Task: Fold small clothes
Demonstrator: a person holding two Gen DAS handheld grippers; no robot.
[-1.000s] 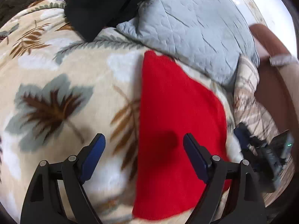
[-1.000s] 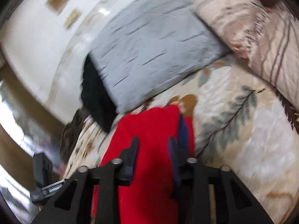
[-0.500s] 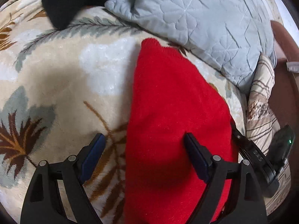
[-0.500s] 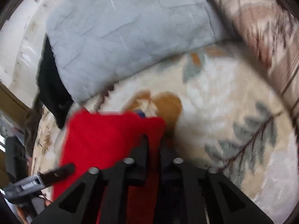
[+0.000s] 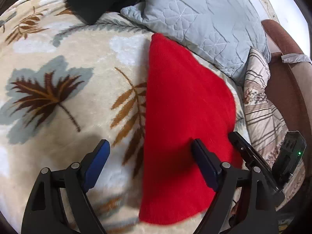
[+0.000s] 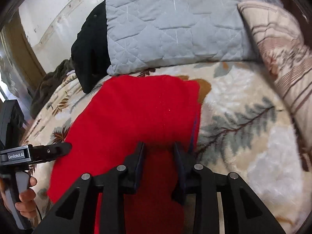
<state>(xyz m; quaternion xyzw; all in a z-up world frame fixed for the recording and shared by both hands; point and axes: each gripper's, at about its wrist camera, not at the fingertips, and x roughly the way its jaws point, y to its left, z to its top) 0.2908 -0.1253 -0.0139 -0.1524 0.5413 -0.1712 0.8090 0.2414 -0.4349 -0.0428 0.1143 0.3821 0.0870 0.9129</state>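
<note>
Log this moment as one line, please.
left gripper: open, over red cloth edge | right gripper: jaws just opening, red cloth between them

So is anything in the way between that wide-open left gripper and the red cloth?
Nothing visible. The left gripper hangs open over the red cloth on the leaf-print blanket; one finger is over the cloth, the other over bare blanket.

The left gripper [image 5: 149, 152] has black arms with round silver screws and flat blue pads [image 5: 97, 161] on its fingers. The right gripper [image 6: 159, 152] is black too, with the same silver screws. A hand [image 6: 26, 197] shows bare fingers on a grey handle beside a white "GenRobot.AI" label.
</note>
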